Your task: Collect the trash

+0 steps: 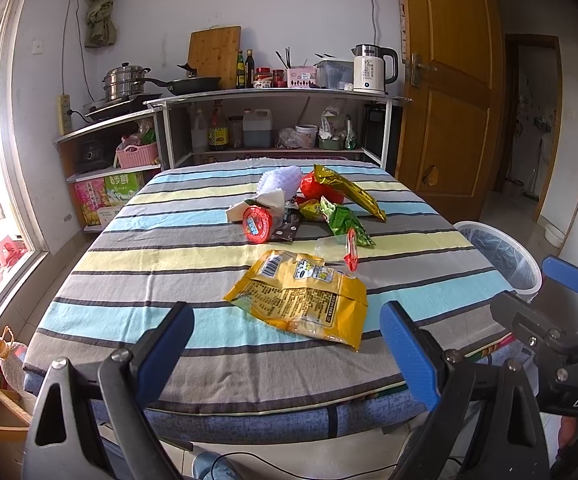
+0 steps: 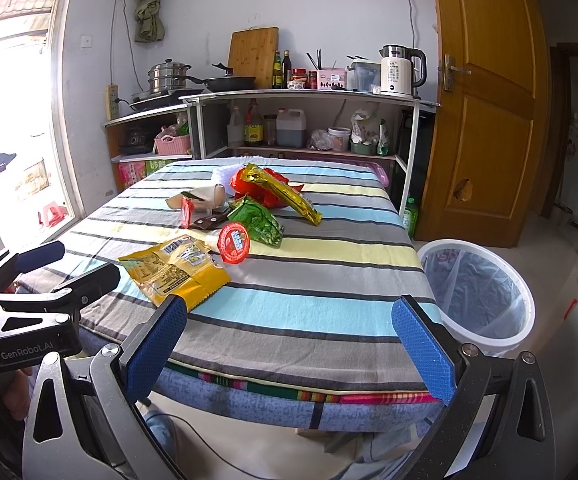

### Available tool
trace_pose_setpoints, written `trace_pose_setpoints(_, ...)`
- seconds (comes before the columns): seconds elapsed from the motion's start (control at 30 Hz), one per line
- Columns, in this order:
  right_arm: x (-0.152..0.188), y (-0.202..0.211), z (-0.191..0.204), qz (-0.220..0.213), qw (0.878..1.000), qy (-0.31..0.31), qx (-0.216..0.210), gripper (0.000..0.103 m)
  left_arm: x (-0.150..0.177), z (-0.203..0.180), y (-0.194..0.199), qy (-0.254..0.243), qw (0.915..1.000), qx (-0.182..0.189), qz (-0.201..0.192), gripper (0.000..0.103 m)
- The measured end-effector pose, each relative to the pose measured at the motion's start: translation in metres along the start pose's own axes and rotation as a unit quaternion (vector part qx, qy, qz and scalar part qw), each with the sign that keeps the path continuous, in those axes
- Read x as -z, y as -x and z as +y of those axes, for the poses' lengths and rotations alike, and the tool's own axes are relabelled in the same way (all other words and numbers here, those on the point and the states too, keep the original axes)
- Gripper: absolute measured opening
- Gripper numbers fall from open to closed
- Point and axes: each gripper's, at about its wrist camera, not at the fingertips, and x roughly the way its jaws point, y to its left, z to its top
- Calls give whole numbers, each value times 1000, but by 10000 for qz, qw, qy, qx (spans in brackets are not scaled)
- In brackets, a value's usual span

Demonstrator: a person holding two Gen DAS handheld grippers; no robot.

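Striped tablecloth (image 1: pixel 161 280) over the table, litter heaped mid-table toward the far edge. White bin (image 2: pixel 485 292) with clear liner on the floor, just beside the table's right side. Yellow snack bag (image 1: pixel 301 300) flat, nearest the front edge; red-lidded jelly cup (image 2: pixel 233 244) touching its far corner. Left gripper (image 1: pixel 287 344) and right gripper (image 2: pixel 289 344) both spread wide, grasping nothing, low at the table's near edge.

The bin (image 1: pixel 501 256) is partly hidden behind the tabletop (image 1: pixel 169 280) edge; wrapper (image 1: pixel 301 300) print is too small to read.
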Motion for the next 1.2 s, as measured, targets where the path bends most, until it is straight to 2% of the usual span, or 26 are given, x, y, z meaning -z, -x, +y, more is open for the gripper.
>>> trace_pose_setpoints(0.6, -8, -23, -9, 51, 10000, -46, -22, 103, -3, 5, -37, -208, 9995, 35, 215, 95)
trace_pose_setpoints(0.87, -26, -47, -10, 45, 9999, 16, -92, 103, -17, 29, -75, 168, 9985, 171, 498, 95)
trace_pose_setpoints(1.2, -49, -102, 8, 323, 9979, 193, -520, 102, -32, 41, -126, 32, 9939, 491, 989, 82)
